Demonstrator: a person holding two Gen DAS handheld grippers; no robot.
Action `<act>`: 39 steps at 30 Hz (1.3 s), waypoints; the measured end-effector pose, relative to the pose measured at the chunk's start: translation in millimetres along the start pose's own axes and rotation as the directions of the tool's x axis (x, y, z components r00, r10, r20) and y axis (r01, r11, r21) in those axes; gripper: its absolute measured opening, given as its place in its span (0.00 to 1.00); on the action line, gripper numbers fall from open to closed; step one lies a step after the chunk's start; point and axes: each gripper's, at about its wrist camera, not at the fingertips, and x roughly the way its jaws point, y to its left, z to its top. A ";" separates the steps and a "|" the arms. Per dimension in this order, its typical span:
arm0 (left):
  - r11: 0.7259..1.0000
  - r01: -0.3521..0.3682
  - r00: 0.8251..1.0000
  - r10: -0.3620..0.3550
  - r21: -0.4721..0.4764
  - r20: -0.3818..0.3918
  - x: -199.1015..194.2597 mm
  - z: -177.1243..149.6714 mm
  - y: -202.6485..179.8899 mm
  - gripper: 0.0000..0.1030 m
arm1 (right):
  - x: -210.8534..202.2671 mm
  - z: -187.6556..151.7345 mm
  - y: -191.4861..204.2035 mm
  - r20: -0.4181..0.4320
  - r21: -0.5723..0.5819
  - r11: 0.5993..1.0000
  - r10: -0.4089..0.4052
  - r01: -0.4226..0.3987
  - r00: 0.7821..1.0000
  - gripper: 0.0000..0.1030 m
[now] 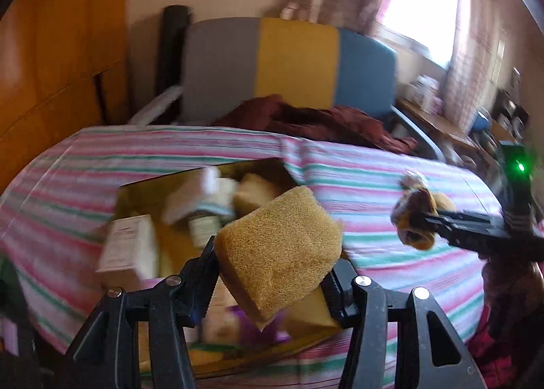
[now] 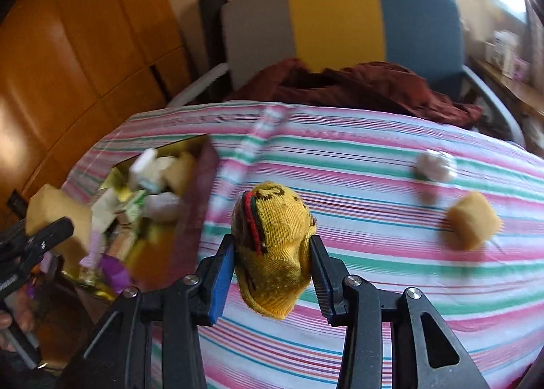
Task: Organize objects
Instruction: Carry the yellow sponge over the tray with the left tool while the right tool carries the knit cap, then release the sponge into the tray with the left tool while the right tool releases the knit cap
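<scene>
Left gripper (image 1: 272, 270) clamped on a sponge (image 1: 280, 249), held in the air above the box (image 1: 136, 191) of items on the striped cloth (image 2: 374, 287). Right gripper (image 2: 272, 265) clamped on a yellow sock (image 2: 272, 246) above the cloth, right of the box. Second sponge (image 2: 472, 220) and a white ball (image 2: 435, 166) lie on the cloth.

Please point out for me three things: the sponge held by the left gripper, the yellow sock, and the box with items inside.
sponge (image 1: 278, 246), left wrist view, on its porous top face.
yellow sock (image 2: 275, 246), right wrist view, on the knit middle.
box (image 1: 142, 185), left wrist view, on its gold far-left rim.
</scene>
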 end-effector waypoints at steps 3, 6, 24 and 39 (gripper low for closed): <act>0.997 -0.042 0.999 0.044 -0.067 0.016 -8.8 -0.8 33.1 0.53 | 9.5 7.7 30.5 -0.002 -0.033 0.998 0.050 -0.050 0.999 0.42; 0.990 -0.073 0.997 0.076 -0.117 0.025 -14.3 -3.1 59.6 0.53 | 18.0 15.7 61.0 -0.005 -0.074 0.993 0.091 -0.091 0.996 0.42; 0.984 -0.028 1.000 0.029 -0.174 0.002 6.1 3.9 85.3 0.54 | 73.0 52.4 137.5 -0.074 -0.154 0.979 0.123 -0.133 0.990 0.42; 0.977 -0.071 0.996 0.060 -0.203 -0.058 58.6 28.6 99.4 0.81 | 127.4 79.7 143.0 -0.108 -0.112 0.989 0.082 -0.094 0.991 0.57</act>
